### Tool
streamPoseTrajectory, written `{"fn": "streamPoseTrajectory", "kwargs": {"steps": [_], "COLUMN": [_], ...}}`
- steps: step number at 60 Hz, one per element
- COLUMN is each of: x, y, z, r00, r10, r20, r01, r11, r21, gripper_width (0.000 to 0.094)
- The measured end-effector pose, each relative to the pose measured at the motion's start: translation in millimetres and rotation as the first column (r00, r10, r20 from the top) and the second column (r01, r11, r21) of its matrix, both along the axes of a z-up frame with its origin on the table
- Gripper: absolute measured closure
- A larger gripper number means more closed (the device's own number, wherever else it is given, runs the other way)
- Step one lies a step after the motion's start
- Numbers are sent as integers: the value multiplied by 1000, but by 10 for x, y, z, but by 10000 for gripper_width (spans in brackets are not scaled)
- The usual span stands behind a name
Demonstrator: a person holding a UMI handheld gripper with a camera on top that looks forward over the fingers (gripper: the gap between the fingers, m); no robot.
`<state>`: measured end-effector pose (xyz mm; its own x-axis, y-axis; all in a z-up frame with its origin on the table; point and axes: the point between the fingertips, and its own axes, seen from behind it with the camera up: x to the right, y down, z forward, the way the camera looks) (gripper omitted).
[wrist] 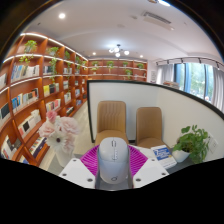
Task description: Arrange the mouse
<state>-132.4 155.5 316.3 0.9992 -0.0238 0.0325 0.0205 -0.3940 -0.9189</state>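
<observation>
A white computer mouse [113,160] sits between my gripper's [113,165] two fingers, its front pointing away from me. The magenta pads [92,160] press against its left and right sides. The gripper holds the mouse up above a white table [182,162]. The mouse's underside is hidden.
A vase of pink flowers [58,131] stands to the left of the fingers. A green potted plant [194,142] stands to the right, with a blue item [161,153] beside it. Two tan chairs [128,124] face the table's far edge. Bookshelves [35,95] line the left wall.
</observation>
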Motion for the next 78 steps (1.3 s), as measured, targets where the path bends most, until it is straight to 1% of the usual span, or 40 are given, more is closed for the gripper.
{"fn": "streamPoseTrajectory", "kwargs": {"steps": [3, 7, 12, 15, 21, 27, 30, 34, 35, 36, 37, 38, 40, 44, 49, 51, 53, 54, 55, 56, 58, 59, 65, 73, 78], "x": [-350, -837, -1269, -1471, -1711, -1778, -1796, -1808, -1812, -1806, -1802, -1803, -1806, -1808, -1808, -1809, -1783, -1766, -1748, -1736, -1717, -1719, -1666, -1455, -1220], "y": [20, 0, -59, -144, -359, -515, -590, -665, -635, -625, -641, -627, -633, -628, -611, -619, -638, -647, -653, -656, -660, -663, -725, -837, -985], "z": [-137, -493, -1135, -1598, -2413, -2916, -3129, -3337, -3320, -3322, -3334, -3320, -3312, -3334, -3321, -3321, -3314, -3307, -3292, -3269, -3199, -3154, -2796, -2103, -1692], "r00": [999, 997, 993, 991, 988, 989, 991, 992, 992, 992, 991, 991, 992, 994, 995, 995, 996, 997, 997, 998, 998, 998, 998, 998, 999], "r10": [37, 80, 116, 128, 141, 141, 132, 124, 123, 125, 130, 131, 123, 106, 101, 96, 82, 75, 70, 67, 63, 63, 47, 41, 32], "r20": [7, -11, -24, -40, -58, -37, -28, -29, -26, -17, -6, 0, 1, -13, -18, -24, -22, -19, -16, -15, -19, -24, -46, -47, -31], "r01": [-37, -80, -119, -134, -152, -143, -131, -123, -121, -119, -118, -117, -110, -101, -99, -97, -83, -75, -69, -66, -64, -67, -62, -54, -40], "r11": [999, 994, 980, 964, 922, 892, 883, 866, 876, 883, 881, 886, 885, 887, 891, 889, 886, 885, 884, 885, 890, 893, 908, 939, 954], "r21": [-19, -69, -160, -228, -356, -430, -450, -485, -466, -454, -457, -448, -453, -451, -444, -448, -456, -460, -463, -461, -452, -446, -415, -339, -298], "gripper_width": [560, 560, 560, 562, 560, 560, 561, 559, 557, 559, 558, 560, 558, 526, 446, 414, 336, 240, 186, 158, 71, 56, 69, 69, 69]}}
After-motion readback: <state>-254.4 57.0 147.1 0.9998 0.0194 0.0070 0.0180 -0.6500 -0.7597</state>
